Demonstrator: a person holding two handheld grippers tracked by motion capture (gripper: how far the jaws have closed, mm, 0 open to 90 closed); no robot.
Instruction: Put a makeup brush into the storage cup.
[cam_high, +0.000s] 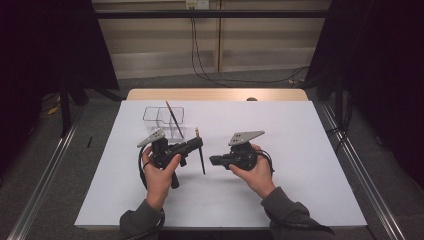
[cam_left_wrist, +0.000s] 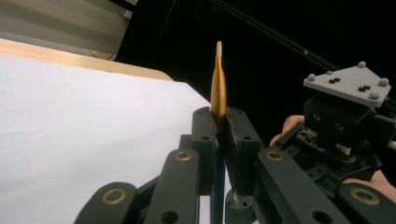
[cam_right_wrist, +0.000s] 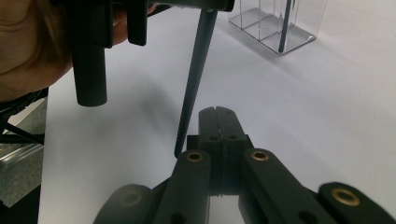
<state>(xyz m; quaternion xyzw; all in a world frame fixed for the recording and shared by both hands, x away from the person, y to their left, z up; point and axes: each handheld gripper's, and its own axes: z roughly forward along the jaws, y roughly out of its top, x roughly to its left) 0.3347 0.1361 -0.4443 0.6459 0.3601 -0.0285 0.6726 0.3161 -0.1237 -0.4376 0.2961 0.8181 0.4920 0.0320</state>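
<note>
Paintbrush (cam_high: 200, 150) held by the left gripper (cam_high: 199, 143) above the white table sheet (cam_high: 300, 165). The brush's long axis runs steeply, close to upright with a slight lean: in the high view its pale bristle tip and gold ferrule point up and towards the far side, while the dark handle reaches down and near, ending just above the sheet. In the left gripper view the gold ferrule (cam_left_wrist: 218, 93) rises straight out from between the two black jaws, which are closed tight on the brush just below it; the handle (cam_right_wrist: 194, 79) hangs below the grip in the right gripper view, its end close beside the right gripper's jaw tips.

The right gripper (cam_high: 214, 160) sits just right of the brush, pointing left towards it, jaws pressed fully together with nothing between them and apart from the handle.

Far and left of both grippers stands a clear divided holder (cam_high: 156, 118) with several compartments; a second brush (cam_high: 174, 119) leans in it, handle down, tip slanting up and to the far left. Which compartment it occupies cannot be told
</note>
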